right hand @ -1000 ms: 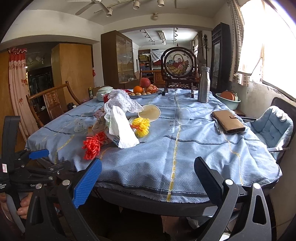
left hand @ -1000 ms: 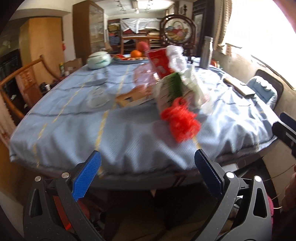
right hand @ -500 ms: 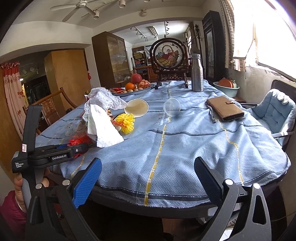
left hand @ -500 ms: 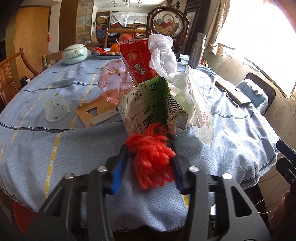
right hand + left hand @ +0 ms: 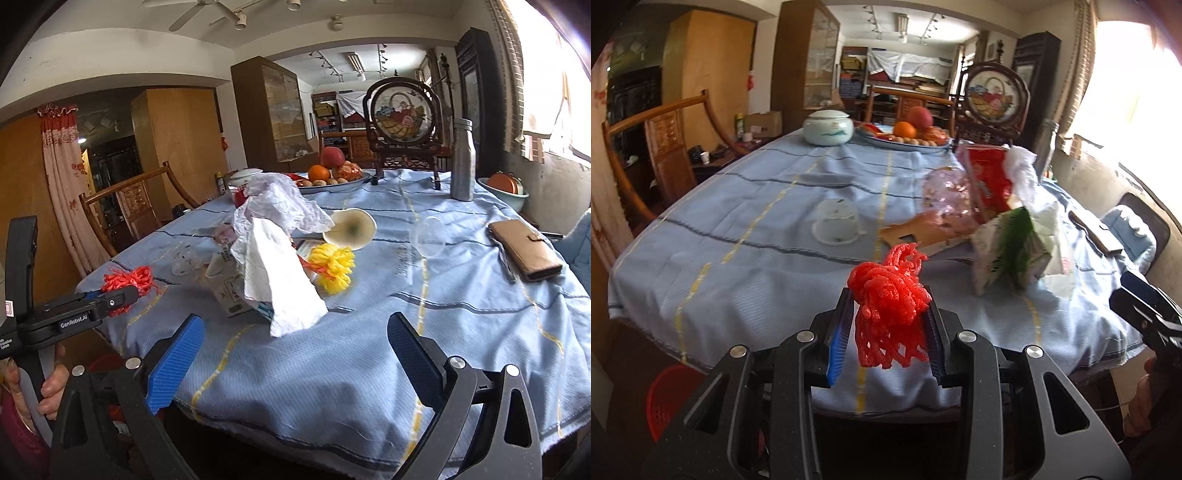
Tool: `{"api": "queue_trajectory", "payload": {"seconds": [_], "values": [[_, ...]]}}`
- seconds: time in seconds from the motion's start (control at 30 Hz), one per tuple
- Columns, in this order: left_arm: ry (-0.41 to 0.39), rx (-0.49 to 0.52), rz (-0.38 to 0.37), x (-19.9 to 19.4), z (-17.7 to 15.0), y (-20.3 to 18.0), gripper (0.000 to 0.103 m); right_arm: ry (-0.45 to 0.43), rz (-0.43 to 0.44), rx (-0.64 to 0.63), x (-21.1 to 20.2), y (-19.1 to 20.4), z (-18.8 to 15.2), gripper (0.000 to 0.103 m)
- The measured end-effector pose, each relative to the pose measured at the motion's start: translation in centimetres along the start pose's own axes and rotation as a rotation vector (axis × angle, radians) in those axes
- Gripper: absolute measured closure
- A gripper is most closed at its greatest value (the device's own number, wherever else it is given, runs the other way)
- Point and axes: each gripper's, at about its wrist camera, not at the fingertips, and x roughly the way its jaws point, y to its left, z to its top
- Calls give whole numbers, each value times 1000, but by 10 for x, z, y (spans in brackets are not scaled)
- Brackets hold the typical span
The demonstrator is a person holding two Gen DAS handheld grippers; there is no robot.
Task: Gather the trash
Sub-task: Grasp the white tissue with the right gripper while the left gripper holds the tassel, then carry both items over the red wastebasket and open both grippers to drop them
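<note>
My left gripper (image 5: 886,332) is shut on a red foam net (image 5: 890,291) and holds it above the near edge of the blue-clothed table (image 5: 738,258). The net also shows in the right wrist view (image 5: 129,280), pinched in the left gripper (image 5: 118,299). A pile of trash lies on the table: a green and white carton (image 5: 1012,251), a red snack bag (image 5: 990,177), white crumpled paper (image 5: 280,206), a white tissue (image 5: 284,288) and a yellow foam net (image 5: 332,264). My right gripper (image 5: 291,350) is open and empty over the table's near edge.
A red basket (image 5: 665,398) stands on the floor at lower left, under the table edge. On the table are an upturned cup (image 5: 836,221), a lidded pot (image 5: 829,127), a fruit plate (image 5: 332,177), a steel bottle (image 5: 461,162), a brown wallet (image 5: 524,251) and a clear cup (image 5: 430,236).
My left gripper closed on the red foam net, lifted it off the cloth and drew it back toward the table edge, away from the carton. My right gripper stayed open.
</note>
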Motion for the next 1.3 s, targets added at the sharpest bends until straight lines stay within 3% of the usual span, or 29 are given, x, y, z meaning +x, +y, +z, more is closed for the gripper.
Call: {"api": "queue_trajectory", "payload": {"seconds": [0.1, 0.27, 0.3, 0.37, 0.4, 0.43, 0.47, 0.87, 1.13, 1.3], "values": [[-1, -17, 11, -2, -3, 10, 66, 16, -1, -10, 18, 5, 7, 18], [0, -27, 24, 3, -7, 18, 66, 53, -5, 23, 45, 4, 15, 22], [3, -32, 23, 4, -8, 19, 66, 66, -11, 25, 50, 5, 16, 30], [10, -43, 23, 7, -8, 22, 66, 97, 2, 32, 60, 4, 17, 57], [10, -48, 25, 7, -8, 24, 66, 106, 4, 42, 62, 2, 17, 84], [9, -53, 29, 6, -8, 26, 66, 104, -1, 49, 63, 1, 17, 95], [6, -59, 33, 4, -9, 29, 66, 90, -5, 60, 58, -3, 17, 98], [-53, -129, 91, -37, -8, 64, 66, -135, 10, 16, -34, -2, 45, 98], [-88, -155, 189, -71, -17, 99, 64, -174, 92, -10, -59, 18, 56, 98], [-64, -191, 255, -80, -27, 133, 64, -170, 156, -54, -61, 49, 57, 98]]}}
